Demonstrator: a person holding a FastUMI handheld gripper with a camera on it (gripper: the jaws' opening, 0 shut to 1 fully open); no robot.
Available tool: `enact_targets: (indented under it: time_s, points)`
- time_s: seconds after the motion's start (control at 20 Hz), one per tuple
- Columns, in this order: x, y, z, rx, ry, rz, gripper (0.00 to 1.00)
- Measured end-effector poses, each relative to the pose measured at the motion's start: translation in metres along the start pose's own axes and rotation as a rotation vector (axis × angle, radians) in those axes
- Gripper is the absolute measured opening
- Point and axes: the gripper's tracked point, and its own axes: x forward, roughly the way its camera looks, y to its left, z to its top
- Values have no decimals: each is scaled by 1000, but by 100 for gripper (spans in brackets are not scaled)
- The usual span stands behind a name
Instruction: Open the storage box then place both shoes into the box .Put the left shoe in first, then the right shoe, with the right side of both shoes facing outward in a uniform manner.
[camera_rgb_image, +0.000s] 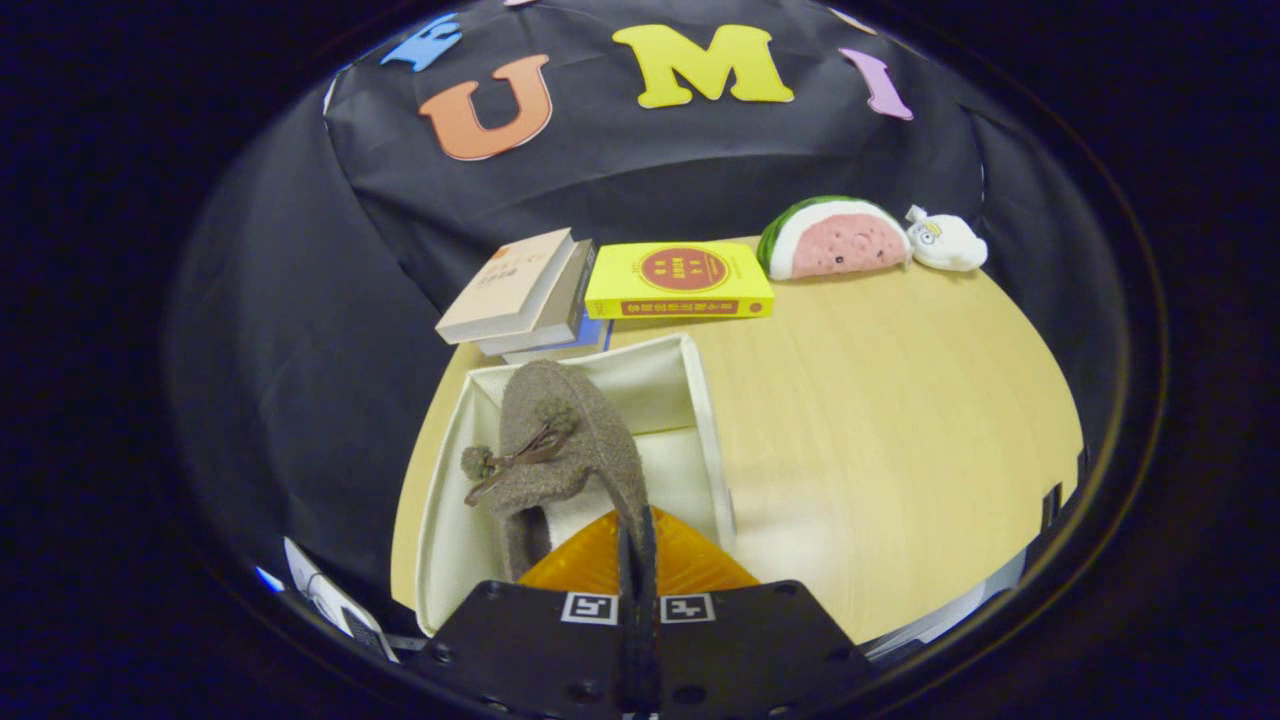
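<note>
Gripper (637, 545) clamped on heel rim of brown felt shoe (560, 450), held over open white storage box (715, 440) on surface (880, 440); prob. placing step, next: lower w/ right side outward, release.

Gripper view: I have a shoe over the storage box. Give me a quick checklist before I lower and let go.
1. Grip: ok. The gripper has its fingers closed on the heel rim of the brown felt shoe.
2. Box open: ok. The white storage box has no lid over it and its pale floor shows.
3. Shoe over the opening: ok. It hangs within the box walls, toe pointing away toward the stack of books.
4. Room inside: cannot tell. The shoe hides much of the floor.
5. Left or right shoe: cannot tell.
6. Right side facing outward: cannot tell from this angle.
</note>
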Motion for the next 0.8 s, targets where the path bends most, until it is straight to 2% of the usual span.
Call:
enact_targets:
  time_s: [0.05,0.25,0.35,0.4,0.45,0.55,0.75,0.8]
  points:
    - [1,-3,-4,-19,10,-23,1]
    - [-7,1,-5,-42,-31,1,7]
    - [-19,-2,-1,-45,-86,6,16]
    - [-26,-2,0,-45,-108,11,17]
    - [-33,1,0,-56,-127,36,24]
    - [-44,-5,-1,-89,-170,23,39]
    - [-63,-15,-6,-181,-241,17,91]
    - [-66,-18,-7,-204,-259,14,94]
